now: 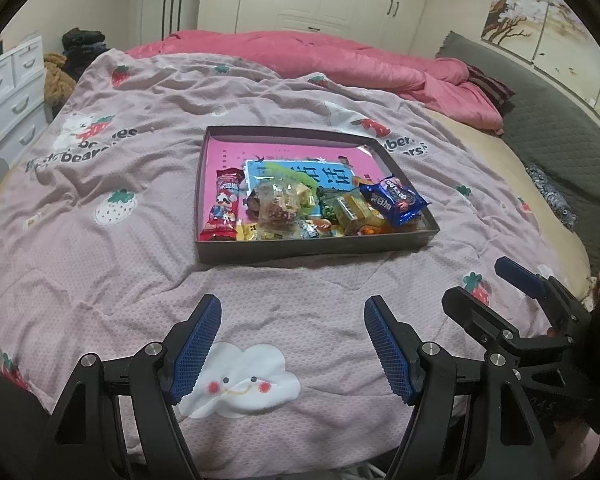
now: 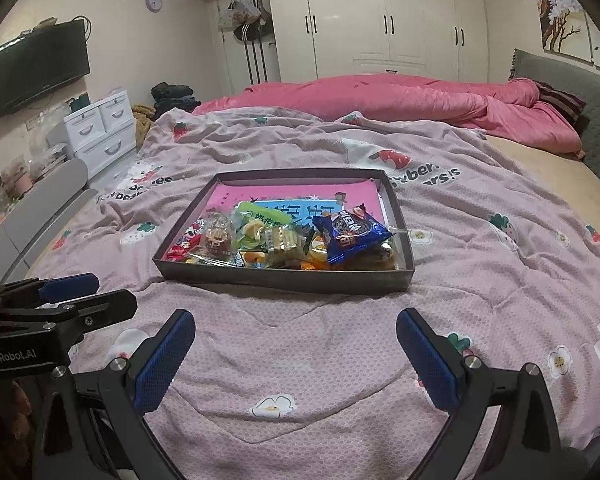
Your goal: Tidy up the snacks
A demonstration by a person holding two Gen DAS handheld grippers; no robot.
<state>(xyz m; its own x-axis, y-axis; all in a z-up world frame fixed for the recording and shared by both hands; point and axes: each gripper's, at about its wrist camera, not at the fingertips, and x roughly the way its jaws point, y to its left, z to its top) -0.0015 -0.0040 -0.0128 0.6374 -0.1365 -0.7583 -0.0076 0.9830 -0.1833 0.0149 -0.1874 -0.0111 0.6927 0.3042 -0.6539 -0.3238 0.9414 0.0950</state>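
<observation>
"GenRobot.AI" is printed on the left gripper [image 2: 66,296]; the quilt [image 2: 340,340] reads "bears".

Quilt [image 1: 300,280]: soft cloth, matt, fine waffle-like texture, wrinkled. Tray [image 1: 312,246]: looks like cardboard, dark matt walls. Snack packets: glossy plastic film, e.g. blue packet [image 1: 394,200] and red packet [image 1: 224,210]; clear crinkled wrapper [image 1: 280,204]. Left gripper [image 1: 292,344] and right gripper [image 2: 296,356]: black matt plastic, blue ribbed pads [image 1: 198,344], bright metal screws. Wardrobe [image 2: 380,16]: glossy cream finish.

Both wrist views low over bed [image 1: 140,240], facing shared tray [image 1: 300,248] (near)
</observation>
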